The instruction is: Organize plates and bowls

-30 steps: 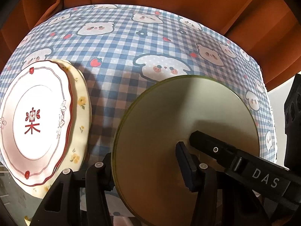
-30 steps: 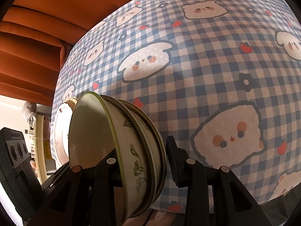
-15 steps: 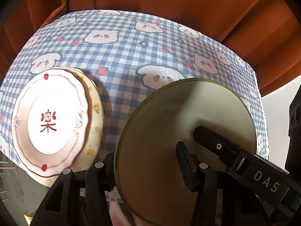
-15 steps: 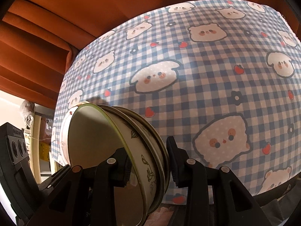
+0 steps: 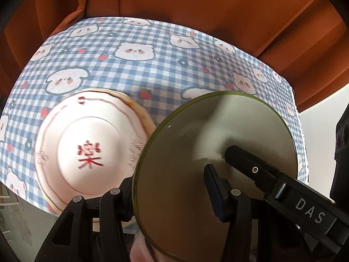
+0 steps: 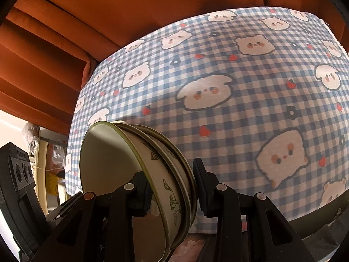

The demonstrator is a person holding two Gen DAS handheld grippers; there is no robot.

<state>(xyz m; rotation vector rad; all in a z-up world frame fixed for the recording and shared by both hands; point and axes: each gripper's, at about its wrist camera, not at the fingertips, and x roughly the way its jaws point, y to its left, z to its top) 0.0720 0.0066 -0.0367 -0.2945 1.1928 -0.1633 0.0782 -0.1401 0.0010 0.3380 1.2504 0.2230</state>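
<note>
Left gripper [image 5: 172, 187]: I am grasping the bowls [image 5: 218, 163] by the near rim. One finger is outside on the left. The other finger is inside the top bowl.
Right gripper [image 6: 172, 187]: I am grasping the same bowls [image 6: 139, 174] on their other side. One finger is inside. The other finger presses the outside wall.
Bowls: Three or so sit one inside the other. They have green rims and dark line drawings on the sides. They are tipped on edge between my fingers, up off the cloth.
Bowl edges: In my left view the round rim fills the space in front of my fingers. It hides a bit of the plates' right edge.
Plates [image 5: 91, 150]: They lie on the cloth, ahead and to the left of my left gripper. The top one is pink with a red sign in the middle. A cream plate peeks out from under it.
Open room: Ahead of my right gripper and to its right the cloth is bare all the way to the curtain. Past the bowls in my left view the cloth is bare too.
In the way: From my left gripper, the plates sit close beside the bowls. My other gripper's black arm reaches into the top bowl from the right.
Table edge: The cloth [image 6: 240, 100] ends close under both my grippers.
Cloth: Blue and white squares with bears, strawberries and little flowers.
Room: An orange curtain [image 5: 196, 4] hangs just behind the far edge of the table.
</note>
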